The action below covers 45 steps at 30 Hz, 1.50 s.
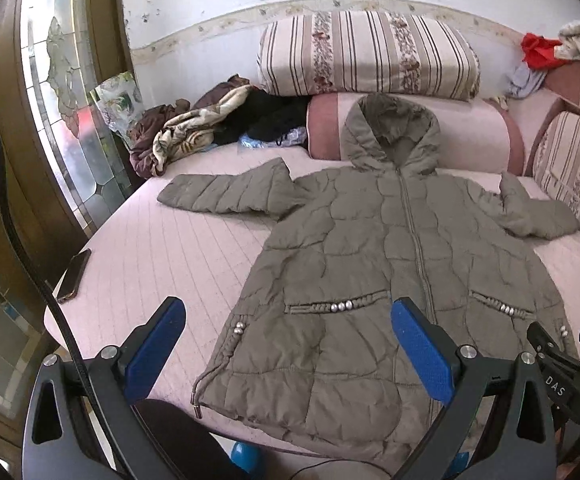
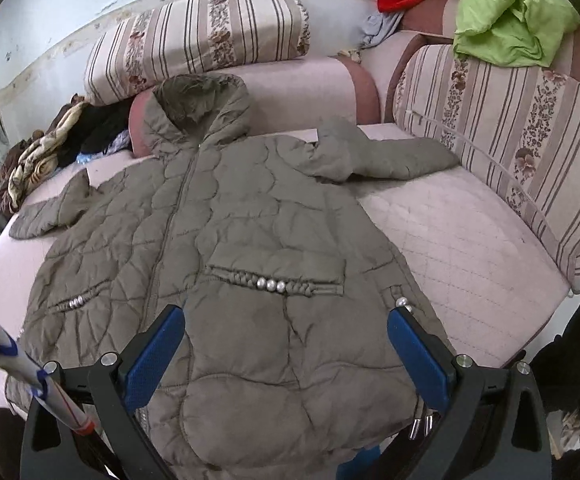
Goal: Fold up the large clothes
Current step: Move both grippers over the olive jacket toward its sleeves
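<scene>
Since both grippers are wide open and hold nothing, the folding has not really begun yet. The left gripper (image 1: 286, 356) hangs just above the near hem of the coat (image 1: 390, 264), on the coat's left part, with its blue fingers (image 1: 156, 344) spread far apart. The right gripper (image 2: 286, 356) hangs over the right part of the hem, and its fingers (image 2: 418, 356) are spread just as wide. Neither one touches the cloth, as far as I can tell.

The coat is big, puffy and grey-green. It lies flat on the pink bed (image 1: 162, 248), front side up, with the zipper (image 1: 414, 236) closed. No part of it is folded over. A little farther off are the two pockets with shiny beads (image 2: 270, 283). Past them, the left sleeve (image 1: 222, 196) sticks straight out to the side, and the right sleeve (image 2: 386, 158) does the same. At the far end, the hood (image 2: 202, 104) leans up on a pink bolster (image 2: 306, 88).

So the coat looks laid out and ready. I think everything is still to do: fold the sleeves in, fold the sides, then fold the body up.

A phone (image 1: 75, 276) lies on the left edge of the bed, well away from the coat.
</scene>
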Motion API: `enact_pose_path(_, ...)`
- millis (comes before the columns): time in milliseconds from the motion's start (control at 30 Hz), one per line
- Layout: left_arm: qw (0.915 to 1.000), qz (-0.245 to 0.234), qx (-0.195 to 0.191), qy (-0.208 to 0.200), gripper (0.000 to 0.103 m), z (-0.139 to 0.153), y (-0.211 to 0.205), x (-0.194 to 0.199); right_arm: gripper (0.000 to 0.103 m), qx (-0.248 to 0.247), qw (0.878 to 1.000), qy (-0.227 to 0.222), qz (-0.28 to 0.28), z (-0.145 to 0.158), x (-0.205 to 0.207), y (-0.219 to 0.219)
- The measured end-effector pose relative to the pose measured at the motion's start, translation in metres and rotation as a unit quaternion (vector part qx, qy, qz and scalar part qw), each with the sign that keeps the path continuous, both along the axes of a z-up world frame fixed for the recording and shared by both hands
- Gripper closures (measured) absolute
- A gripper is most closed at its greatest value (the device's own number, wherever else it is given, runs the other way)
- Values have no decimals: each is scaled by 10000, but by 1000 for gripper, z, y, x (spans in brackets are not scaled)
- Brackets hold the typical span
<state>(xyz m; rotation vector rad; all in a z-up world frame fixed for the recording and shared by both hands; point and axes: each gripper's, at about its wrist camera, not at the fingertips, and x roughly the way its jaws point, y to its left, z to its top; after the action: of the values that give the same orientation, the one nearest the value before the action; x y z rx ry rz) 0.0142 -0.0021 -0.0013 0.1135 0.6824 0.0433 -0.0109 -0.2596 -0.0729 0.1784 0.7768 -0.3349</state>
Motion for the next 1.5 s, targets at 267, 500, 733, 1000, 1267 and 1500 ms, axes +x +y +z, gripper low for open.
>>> enact_pose_path(267,9999,-7,-16,112,0,-4,-2,2,0,95,9999,-87,76,1,-6,0)
enact_pose_path(500,9999,62,1,88,0,-5,-1,1,0,273,9995,-122,134,3,-13,-2)
enact_pose_path(733,9997,13,-60,218,0,-6,-2,-3,0,268,9996,-100,12,4,-25,-12)
enact_pose_path(1000,9998,144,-108,121,0,-3,5,-8,0,232,9990,-374,-71,15,-39,-11)
enact_pose_path(1267,9985,415,-181,302,0,-10,23,12,2,47,9998,-99,181,8,-31,3)
enact_pose_path(1500,9968,713,-163,327,0,-16,41,28,13,38,9994,120,316,-4,-18,5)
